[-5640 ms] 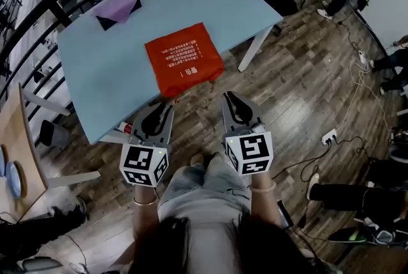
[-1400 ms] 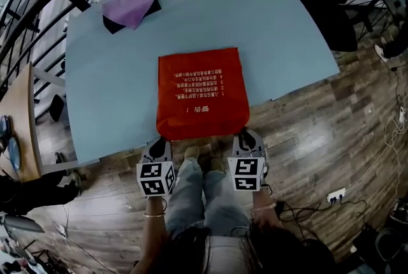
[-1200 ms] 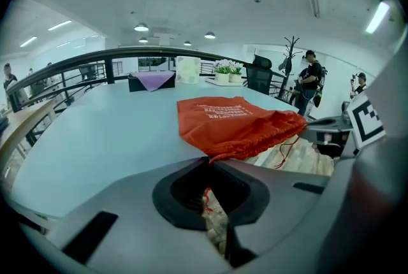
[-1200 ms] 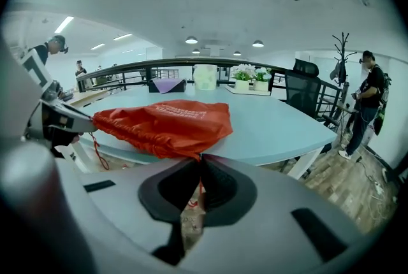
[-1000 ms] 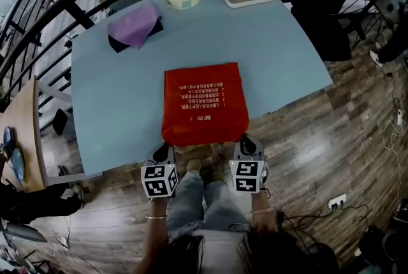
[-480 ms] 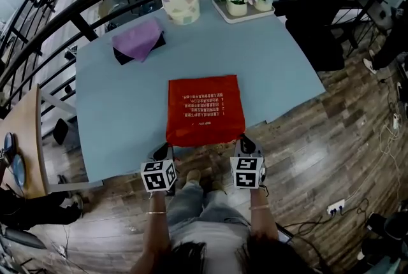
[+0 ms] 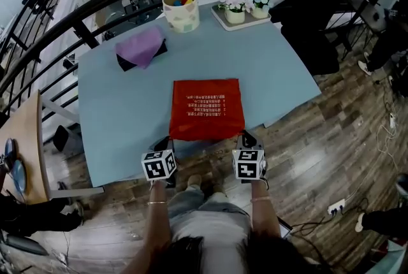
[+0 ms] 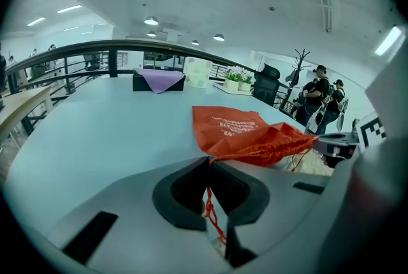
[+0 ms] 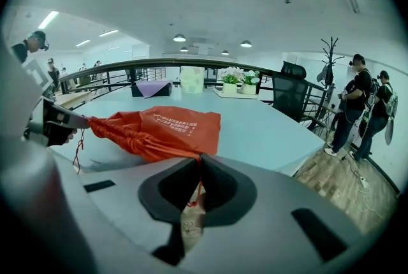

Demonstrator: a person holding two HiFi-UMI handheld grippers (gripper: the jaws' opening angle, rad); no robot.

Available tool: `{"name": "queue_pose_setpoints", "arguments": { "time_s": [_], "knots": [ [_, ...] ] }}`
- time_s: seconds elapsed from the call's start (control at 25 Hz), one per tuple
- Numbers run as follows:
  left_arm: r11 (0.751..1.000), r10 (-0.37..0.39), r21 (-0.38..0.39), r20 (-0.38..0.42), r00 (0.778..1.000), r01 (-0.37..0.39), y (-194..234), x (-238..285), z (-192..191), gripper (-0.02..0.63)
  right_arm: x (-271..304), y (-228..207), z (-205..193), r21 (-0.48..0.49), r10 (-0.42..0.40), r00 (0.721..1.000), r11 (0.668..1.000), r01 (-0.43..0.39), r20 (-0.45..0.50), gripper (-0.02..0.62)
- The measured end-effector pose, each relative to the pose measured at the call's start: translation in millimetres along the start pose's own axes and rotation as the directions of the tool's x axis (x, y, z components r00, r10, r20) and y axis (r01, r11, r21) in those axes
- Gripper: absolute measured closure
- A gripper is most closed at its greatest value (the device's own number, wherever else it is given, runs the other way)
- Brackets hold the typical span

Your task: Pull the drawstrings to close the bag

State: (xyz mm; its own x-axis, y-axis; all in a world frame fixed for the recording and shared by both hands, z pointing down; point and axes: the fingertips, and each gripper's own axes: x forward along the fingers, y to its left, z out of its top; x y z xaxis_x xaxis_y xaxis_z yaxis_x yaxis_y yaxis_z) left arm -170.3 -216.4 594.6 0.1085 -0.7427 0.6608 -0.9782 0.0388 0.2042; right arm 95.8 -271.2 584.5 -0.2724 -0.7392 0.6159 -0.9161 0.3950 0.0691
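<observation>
Lying flat near the front edge of the desk [image 7: 108, 107], the red bag [image 7: 206, 108] has its gathered mouth turned toward the person. The left tool [image 7: 167, 140] sits at the bag's 7 o'clock, its jaws pressed together on the left drawstring [image 8: 213, 225]. The right tool [image 7: 246, 137] sits at the bag's 5 o'clock, pinching the right drawstring [image 9: 193, 193]. Each tool is just off the desk edge, beside a mouth corner.
</observation>
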Motion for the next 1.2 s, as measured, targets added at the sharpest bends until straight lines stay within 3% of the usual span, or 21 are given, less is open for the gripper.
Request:
{"name": "queue_pose_setpoints", "arguments": {
  "time_s": [1.2],
  "knots": [
    [0.997, -0.01, -0.079, 0.048, 0.999, 0.013, 56, 3, 44, 0.589, 4, -1, 35, 0.029, -0.084, 0.996, 0.996, 0.083, 0.043, 0.566]
  ]
}}
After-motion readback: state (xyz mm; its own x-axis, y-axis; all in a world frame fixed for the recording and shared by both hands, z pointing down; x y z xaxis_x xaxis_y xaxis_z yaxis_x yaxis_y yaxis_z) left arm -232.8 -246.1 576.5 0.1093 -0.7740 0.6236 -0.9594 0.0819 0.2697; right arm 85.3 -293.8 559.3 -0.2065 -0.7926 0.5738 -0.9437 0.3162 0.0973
